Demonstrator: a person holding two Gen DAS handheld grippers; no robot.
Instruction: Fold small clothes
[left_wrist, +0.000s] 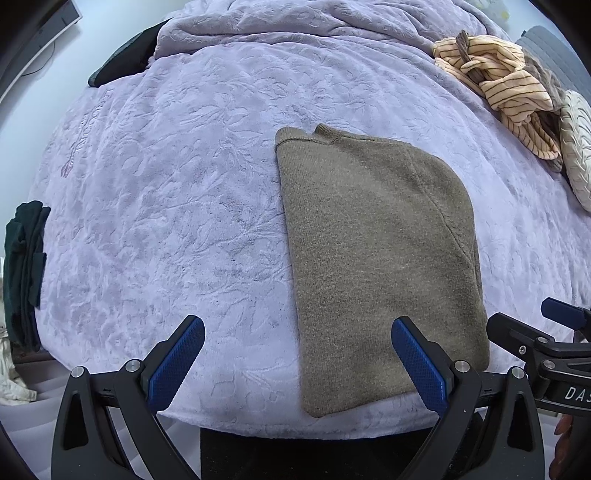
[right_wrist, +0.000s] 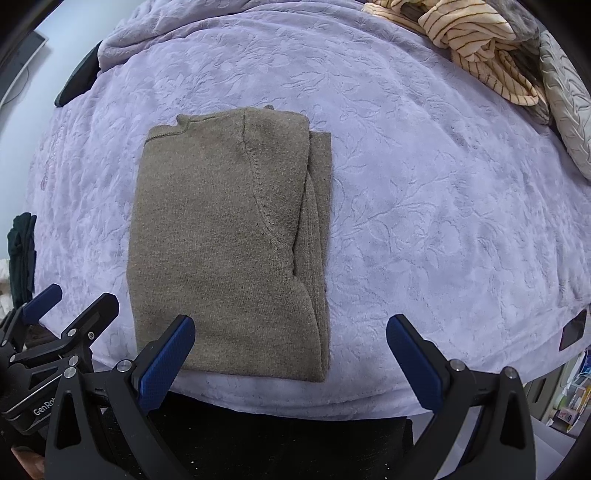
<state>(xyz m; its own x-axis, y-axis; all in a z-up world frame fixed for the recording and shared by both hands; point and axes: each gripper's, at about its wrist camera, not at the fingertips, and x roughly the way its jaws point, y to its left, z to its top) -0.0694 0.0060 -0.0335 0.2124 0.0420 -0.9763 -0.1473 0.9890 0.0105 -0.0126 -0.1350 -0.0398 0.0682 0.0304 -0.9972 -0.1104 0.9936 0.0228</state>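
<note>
Left tool (left_wrist: 297, 363) and right tool (right_wrist: 290, 363) spread wide, empty, level above folded brown sweater (right_wrist: 229, 240)

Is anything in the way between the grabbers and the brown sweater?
Nothing visible. The brown sweater lies flat on the purple blanket, right ahead of the open left gripper and open right gripper.

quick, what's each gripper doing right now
left gripper: open, holding nothing.
right gripper: open, holding nothing, by the sweater.
</note>
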